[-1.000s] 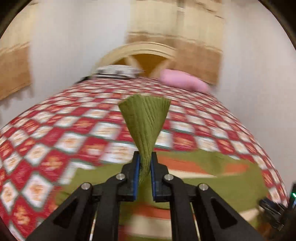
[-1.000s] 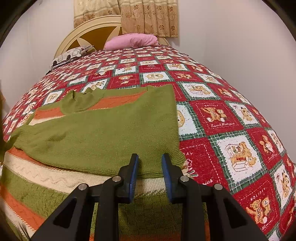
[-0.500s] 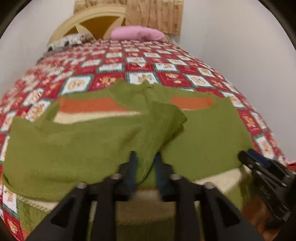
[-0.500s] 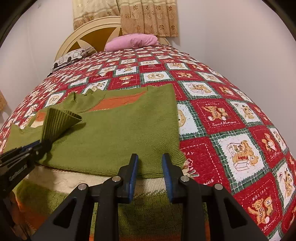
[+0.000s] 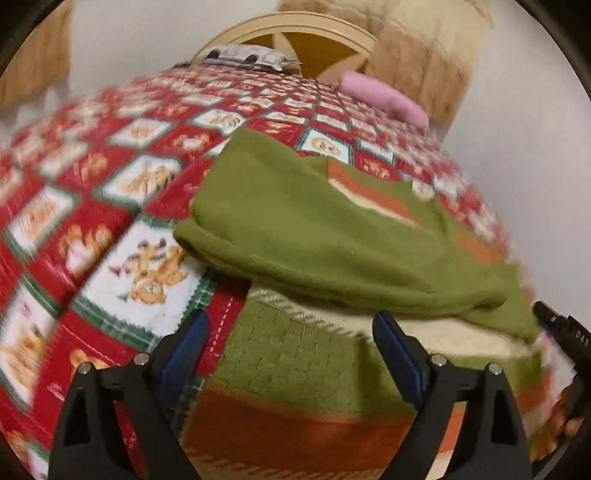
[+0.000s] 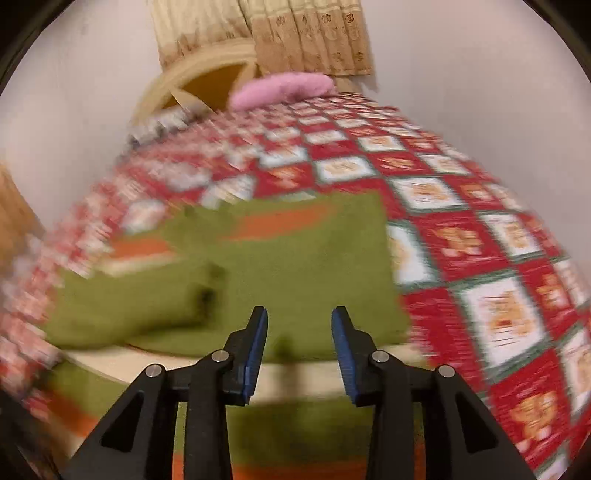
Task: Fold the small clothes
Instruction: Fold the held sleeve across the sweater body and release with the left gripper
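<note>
A green knitted sweater point(image 5: 332, 236) with orange and cream stripes lies on the bed, both sleeves folded in across its body. It also shows in the right wrist view point(image 6: 295, 258). My left gripper point(image 5: 291, 354) is open wide and empty, above the sweater's lower left part. My right gripper point(image 6: 299, 332) is open and empty, above the sweater's lower right part. The right gripper's tip point(image 5: 565, 332) shows at the right edge of the left wrist view.
The sweater lies on a red, white and green checked bedspread point(image 6: 480, 240). A pink pillow point(image 6: 284, 88) and a patterned pillow point(image 5: 247, 59) lie at the cream headboard point(image 5: 295, 33). Curtains point(image 6: 306, 33) hang behind. White walls flank the bed.
My left gripper carried the left sleeve across the sweater, let it go and opened wide. My right gripper opened wider and lifted back a little. Both views are blurred by motion.
</note>
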The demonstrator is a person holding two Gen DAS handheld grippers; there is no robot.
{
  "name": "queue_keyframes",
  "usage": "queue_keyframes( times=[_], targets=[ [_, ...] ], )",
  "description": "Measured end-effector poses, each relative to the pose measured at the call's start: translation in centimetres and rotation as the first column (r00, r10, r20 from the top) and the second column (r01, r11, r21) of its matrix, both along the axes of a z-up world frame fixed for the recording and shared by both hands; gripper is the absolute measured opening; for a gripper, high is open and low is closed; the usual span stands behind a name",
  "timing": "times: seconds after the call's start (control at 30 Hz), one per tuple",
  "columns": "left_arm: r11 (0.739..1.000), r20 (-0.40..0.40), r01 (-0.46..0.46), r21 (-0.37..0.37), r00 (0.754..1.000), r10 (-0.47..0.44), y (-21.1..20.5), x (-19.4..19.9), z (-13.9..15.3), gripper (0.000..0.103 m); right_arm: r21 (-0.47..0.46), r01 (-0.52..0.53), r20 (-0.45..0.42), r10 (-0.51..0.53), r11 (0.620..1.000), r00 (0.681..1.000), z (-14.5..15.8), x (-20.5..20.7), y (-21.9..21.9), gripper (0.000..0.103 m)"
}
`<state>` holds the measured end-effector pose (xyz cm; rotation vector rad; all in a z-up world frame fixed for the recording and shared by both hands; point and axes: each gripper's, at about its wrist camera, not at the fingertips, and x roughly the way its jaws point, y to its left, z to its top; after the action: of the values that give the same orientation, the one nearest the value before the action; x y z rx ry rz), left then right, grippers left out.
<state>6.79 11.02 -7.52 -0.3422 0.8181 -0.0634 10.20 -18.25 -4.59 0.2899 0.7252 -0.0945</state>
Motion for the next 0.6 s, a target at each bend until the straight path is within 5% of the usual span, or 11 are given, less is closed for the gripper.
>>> queue_keyframes(
  times=[0.03, 0.07, 0.27, 0.37, 0.43, 0.6],
  targets=[
    [1.000, 0.014, -0.012, -0.021, 1.000, 0.012, 0.2, -0.1, 0.1, 0.093, 0.033, -0.016, 0.005, 0.016, 0.999, 1.000, 0.3, 0.5, 0.6, 0.068],
    [0.999, 0.014, -0.024, -0.032, 1.000, 0.024, 0.2, -0.1, -0.1, 0.094, 0.053, -0.034, 0.001, 0.034, 0.998, 0.999, 0.3, 1.3, 1.3, 0.072],
    [1.000, 0.005, -0.016, -0.016, 1.000, 0.016, -0.4, -0.1, -0.2, 0.097, -0.052, -0.134, -0.158, 0.124, 0.990, 0.980, -3.3, 7.0, 7.3, 0.068],
    [0.999, 0.011, -0.013, -0.047, 1.000, 0.013, 0.2, -0.1, -0.3, 0.100, -0.153, -0.153, -0.197, 0.121, 0.976, 0.973, -4.4, 7.8, 9.1, 0.045],
    [0.998, 0.013, -0.014, -0.060, 1.000, 0.015, 0.4, -0.1, -0.4, 0.100, -0.182, -0.185, -0.193, 0.149, 0.966, 0.970, -4.0, 7.8, 9.8, 0.007],
    [0.997, 0.014, -0.013, -0.071, 1.000, 0.014, 0.6, 0.0, -0.5, 0.101, -0.274, -0.176, -0.060, 0.165, 0.946, 0.984, 0.8, 6.4, 10.5, 0.006]
  ],
)
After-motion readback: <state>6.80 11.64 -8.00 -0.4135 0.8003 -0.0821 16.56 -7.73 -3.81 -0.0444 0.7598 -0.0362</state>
